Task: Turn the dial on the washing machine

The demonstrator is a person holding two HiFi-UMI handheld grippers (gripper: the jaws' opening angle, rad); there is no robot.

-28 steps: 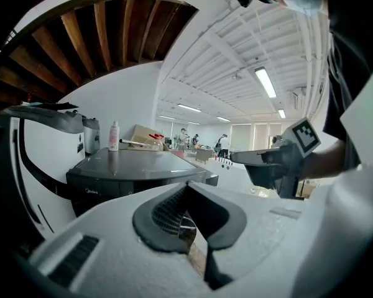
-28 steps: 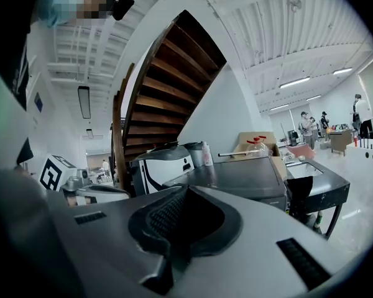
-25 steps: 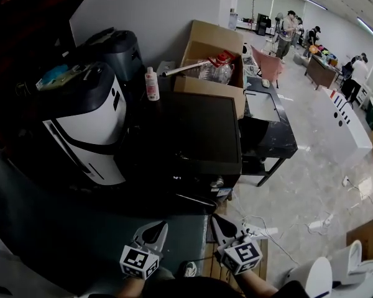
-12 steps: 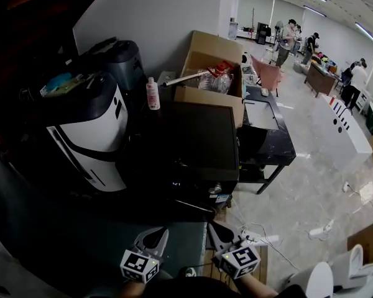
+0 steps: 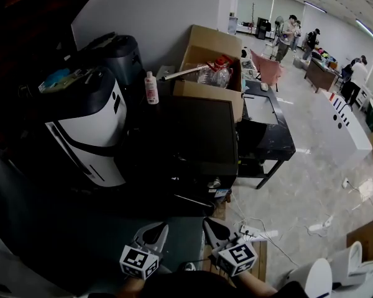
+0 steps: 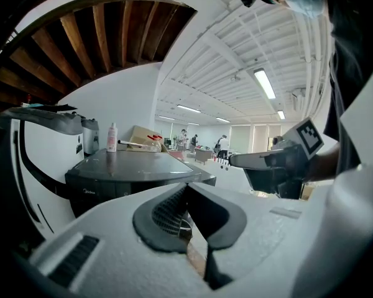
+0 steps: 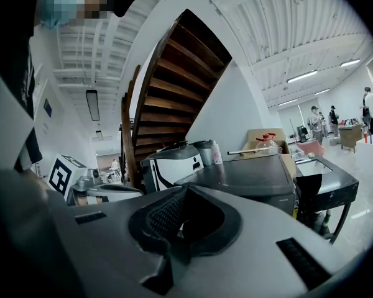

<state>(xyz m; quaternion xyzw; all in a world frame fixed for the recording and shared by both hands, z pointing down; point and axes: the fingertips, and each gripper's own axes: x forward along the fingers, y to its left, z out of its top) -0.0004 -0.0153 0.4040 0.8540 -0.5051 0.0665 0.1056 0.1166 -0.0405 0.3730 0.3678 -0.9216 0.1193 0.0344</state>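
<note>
The washing machine [image 5: 196,135] is a dark top-loader with a flat lid, standing in the middle of the head view. A small shiny round dial [image 5: 215,182] shows at its front right corner. My left gripper [image 5: 160,228] and right gripper [image 5: 208,223] hang low in front of the machine, side by side and short of it. Both are shut with nothing between the jaws. The left gripper view has the left gripper [image 6: 186,189] aimed at the machine [image 6: 130,169]. In the right gripper view the right gripper [image 7: 184,192] points at the machine [image 7: 252,176].
A white-and-dark appliance [image 5: 90,129] stands left of the machine. A bottle [image 5: 151,87] and an open cardboard box [image 5: 211,61] sit behind it. A black table [image 5: 270,135] is on the right. A power strip and cables [image 5: 255,231] lie on the floor. People stand far back.
The head view has swayed slightly. Both grippers stay shut and low in front of the machine; the right one has drifted a little to the left.
</note>
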